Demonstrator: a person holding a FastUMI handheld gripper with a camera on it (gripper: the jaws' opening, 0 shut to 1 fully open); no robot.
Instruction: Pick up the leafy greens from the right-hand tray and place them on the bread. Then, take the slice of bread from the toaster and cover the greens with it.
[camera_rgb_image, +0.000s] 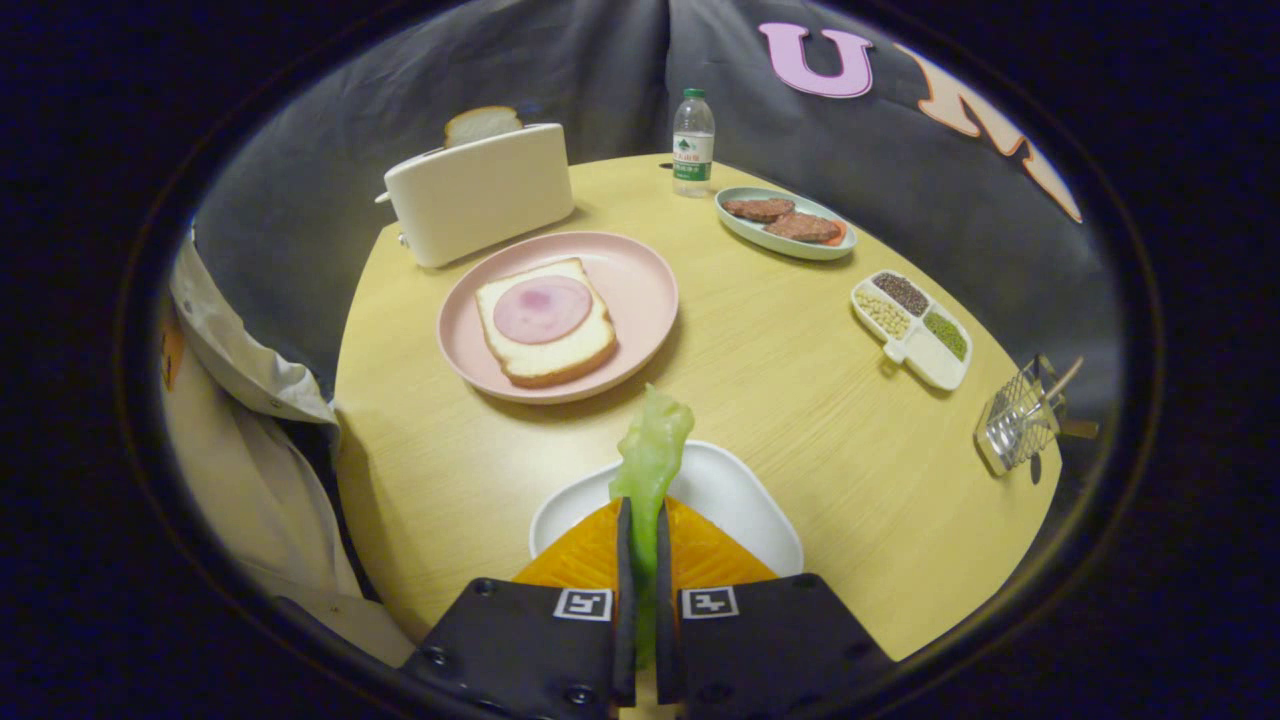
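Observation:
My gripper (642, 525) is shut on a pale green leaf of greens (652, 450), which sticks up from between the fingers above a white tray (745, 500). Beyond the fingers, a pink plate (640, 275) holds a slice of bread (545, 350) topped with a round pink slice of ham (542, 308). Farther back stands a cream toaster (482, 192) with a second slice of bread (482, 123) poking out of its slot.
A water bottle (693, 142) stands at the round wooden table's (800, 400) far edge. To its right lie an oval dish of meat patties (785, 222), a divided dish of beans and grains (912, 327) and a wire basket (1020, 418). A person's sleeve (240, 350) is beside the table.

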